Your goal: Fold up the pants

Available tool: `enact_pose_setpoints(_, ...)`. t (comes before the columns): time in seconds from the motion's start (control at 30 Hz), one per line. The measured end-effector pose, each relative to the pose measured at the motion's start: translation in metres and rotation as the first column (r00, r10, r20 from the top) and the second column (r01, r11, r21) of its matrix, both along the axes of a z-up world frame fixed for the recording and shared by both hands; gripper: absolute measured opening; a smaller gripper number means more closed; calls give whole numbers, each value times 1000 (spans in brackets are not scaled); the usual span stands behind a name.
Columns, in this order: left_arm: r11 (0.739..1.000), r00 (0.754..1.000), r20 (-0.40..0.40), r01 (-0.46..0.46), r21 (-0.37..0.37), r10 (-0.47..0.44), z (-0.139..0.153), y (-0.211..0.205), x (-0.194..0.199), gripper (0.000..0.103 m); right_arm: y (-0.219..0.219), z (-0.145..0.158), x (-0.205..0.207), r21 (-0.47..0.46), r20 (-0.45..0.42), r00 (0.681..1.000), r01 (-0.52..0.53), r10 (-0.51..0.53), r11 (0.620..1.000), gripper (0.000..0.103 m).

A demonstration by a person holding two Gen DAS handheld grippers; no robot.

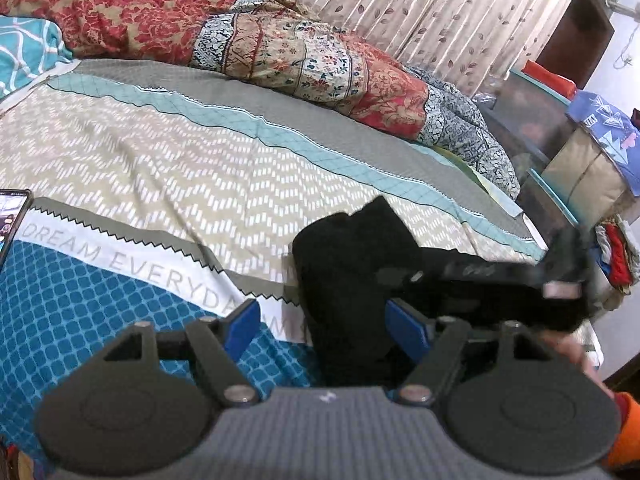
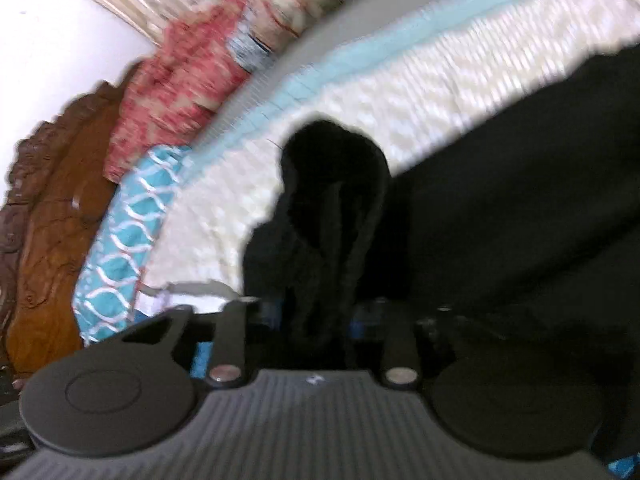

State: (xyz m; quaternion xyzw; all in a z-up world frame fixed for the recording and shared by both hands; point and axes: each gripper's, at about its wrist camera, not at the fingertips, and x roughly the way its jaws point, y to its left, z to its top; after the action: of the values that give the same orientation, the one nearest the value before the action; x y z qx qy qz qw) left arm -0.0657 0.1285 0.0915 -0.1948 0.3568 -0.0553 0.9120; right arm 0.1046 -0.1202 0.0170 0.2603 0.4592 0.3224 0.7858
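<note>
Mid-fold: the left gripper (image 1: 322, 326) stood wide open beside the black pants (image 1: 352, 264) on the bedspread (image 1: 160, 160), while the right gripper (image 2: 312, 316) apparently pinched a bunched fold; next, carry it across.

One black pants (image 1: 352, 264), two tools (image 1: 326, 328) (image 2: 312, 320), one phone (image 1: 12, 216), one quilt (image 1: 280, 48).

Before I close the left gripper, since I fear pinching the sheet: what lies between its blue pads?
In the left wrist view, the black pants fill the right half of the gap in the left gripper; the bedsheet shows beside them.
</note>
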Motion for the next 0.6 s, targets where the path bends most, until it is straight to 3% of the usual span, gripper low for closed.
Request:
enact_pose_setpoints(0.13, 1000, 1000, -3, 22, -5, -22, -2, -10, 5, 71, -32, 39, -16, 65, 143, 989, 18, -27, 998, 25)
enact_pose_setpoints(0.23, 999, 999, -1, 36, -22, -36, -3, -20, 13, 71, -74, 38, -23, 81, 152, 981, 106, -118, 991, 25)
enact_pose_setpoints(0.27, 999, 999, 0, 43, -32, -43, -3, -24, 16, 71, -87, 30, -23, 50, 140, 978, 148, -153, 988, 26)
enact_pose_setpoints(0.33, 997, 998, 3, 68, -49, -68, -2, -35, 26, 71, -96, 12, -19, -106, 118, 974, 205, -193, 973, 31)
enact_pose_setpoints(0.4, 995, 995, 9, 97, -36, -97, -1, -49, 39, 71, -99, -5, -17, -303, 141, 967, 248, -214, 920, 56)
enact_pose_setpoints(0.47, 993, 993, 2, 117, -13, -117, -1, -63, 51, 71, -106, -2, -24, -307, 190, 947, 309, -260, 900, 63)
enact_pose_setpoints(0.6, 987, 987, 3, 162, -17, -162, -3, -84, 69, 69, -112, 23, -42, -279, 335, 900, 376, -278, 884, 62)
